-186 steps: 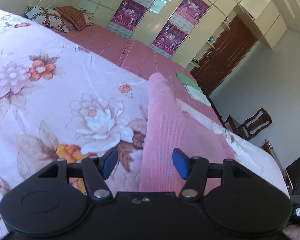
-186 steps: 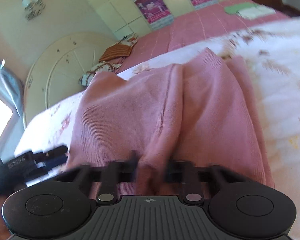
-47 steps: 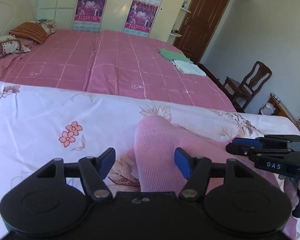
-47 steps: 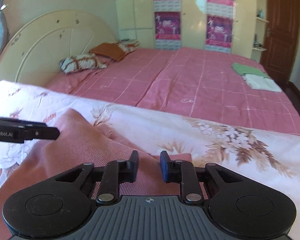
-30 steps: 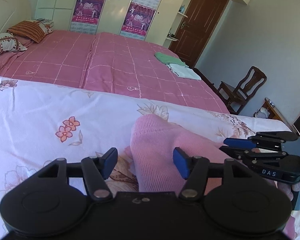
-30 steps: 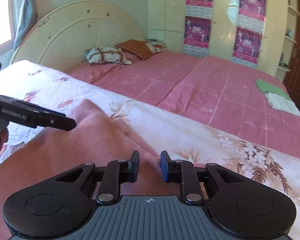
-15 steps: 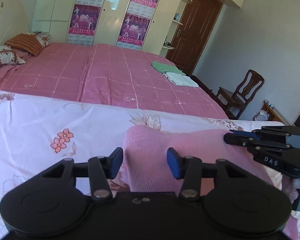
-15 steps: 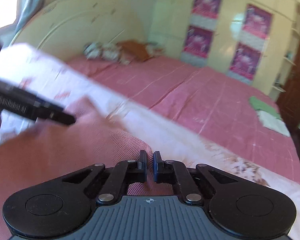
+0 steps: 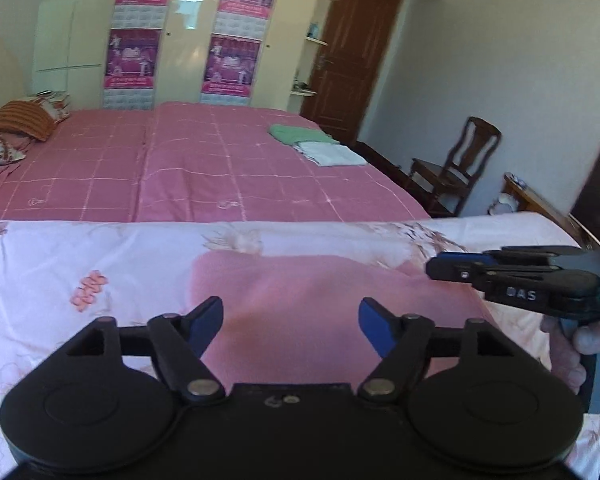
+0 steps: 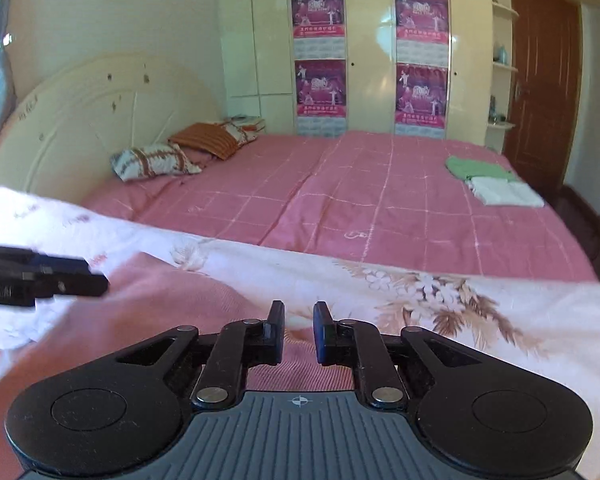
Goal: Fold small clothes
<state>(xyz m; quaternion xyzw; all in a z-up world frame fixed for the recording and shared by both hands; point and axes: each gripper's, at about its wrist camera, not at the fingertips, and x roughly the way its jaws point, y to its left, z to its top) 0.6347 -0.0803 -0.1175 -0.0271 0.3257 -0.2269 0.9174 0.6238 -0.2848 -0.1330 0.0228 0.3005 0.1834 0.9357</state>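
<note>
Over the pink garment (image 9: 332, 304) — now flatter — both grippers opening

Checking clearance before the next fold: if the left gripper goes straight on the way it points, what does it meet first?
Most likely the pink garment, which lies right ahead of the left gripper on the floral sheet. Its jaws are opening, with nothing gripped between them. Depth is unclear, so how soon is hard to tell.

1. The left gripper (image 9: 291, 322) is matt black, with blue pads (image 9: 374, 328) on its fingers, two round discs and silver pivot screws
2. The right gripper (image 10: 299, 332) has black fingers, a ribbed grey-blue top with a small crosshair mark, and "DAS" lettered in white on its side
</note>
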